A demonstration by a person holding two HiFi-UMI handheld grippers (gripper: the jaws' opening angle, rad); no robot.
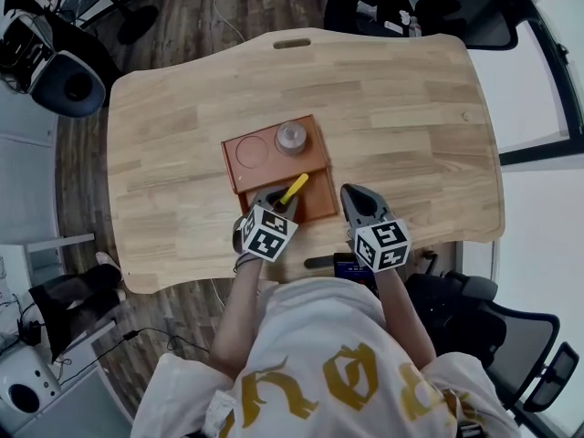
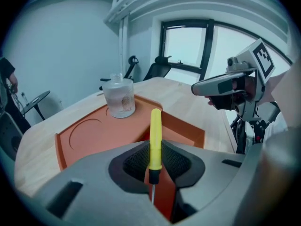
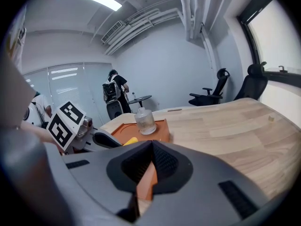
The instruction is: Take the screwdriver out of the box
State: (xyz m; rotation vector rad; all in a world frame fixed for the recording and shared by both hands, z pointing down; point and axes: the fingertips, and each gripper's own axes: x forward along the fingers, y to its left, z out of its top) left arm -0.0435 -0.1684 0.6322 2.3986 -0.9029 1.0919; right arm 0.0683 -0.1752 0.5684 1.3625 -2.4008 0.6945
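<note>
The yellow-handled screwdriver (image 2: 155,135) is clamped upright between the pads of my left gripper (image 2: 154,160), handle pointing away and thin shaft hanging down. In the head view this left gripper (image 1: 276,199) hovers over the near compartment of the orange box (image 1: 239,173), with the screwdriver (image 1: 294,189) sticking out over it. My right gripper (image 1: 354,199) hangs just off the box's near right corner, its jaws closed together with nothing held. Its fingers (image 2: 211,85) show as one flat wedge above the box (image 2: 89,135). Through the slit under its tips (image 3: 151,147) a sliver of the box (image 3: 146,180) shows.
A clear lidded jar (image 1: 291,137) stands in the box's far compartment beside a round recess (image 1: 253,151). The wooden table (image 1: 411,126) stretches away to the right and far side. Office chairs (image 1: 474,12) surround it, and a person stands in the background (image 3: 115,95).
</note>
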